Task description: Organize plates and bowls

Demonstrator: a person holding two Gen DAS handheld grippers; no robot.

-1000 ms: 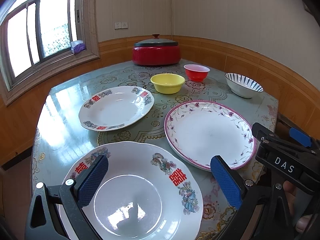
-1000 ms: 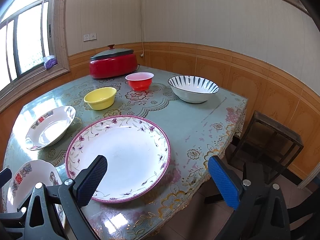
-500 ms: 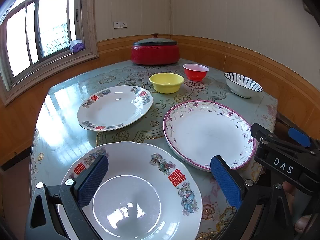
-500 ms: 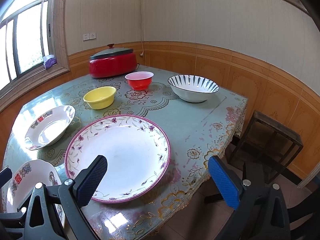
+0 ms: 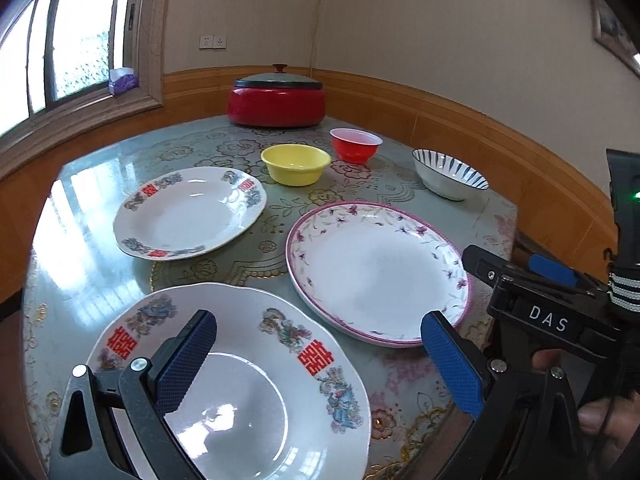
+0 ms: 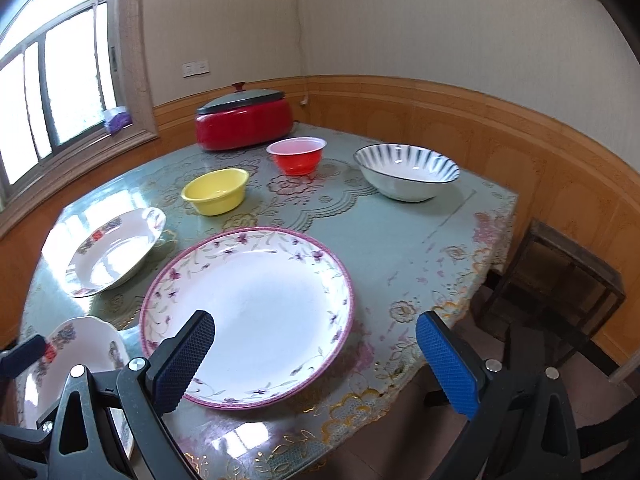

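Start of task, nothing stacked. My left tongs (image 5: 316,364) spread, empty, over near red-character plate (image 5: 240,392) at 6 o'clock. Right tongs (image 6: 314,362) spread, empty, above purple-rimmed plate (image 6: 248,312). Bowls at 12 o'clock on tabletop (image 6: 400,240). Judgement: next move needs rim grip, low approach.

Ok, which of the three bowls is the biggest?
The striped bowl, white with dark blue lines inside; the yellow bowl and red bowl are smaller.

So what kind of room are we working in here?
Most likely a home dining room: a table under a floral cloth, set with plates and bowls, a lidded red cooker at the back, wood-panelled walls and a window.
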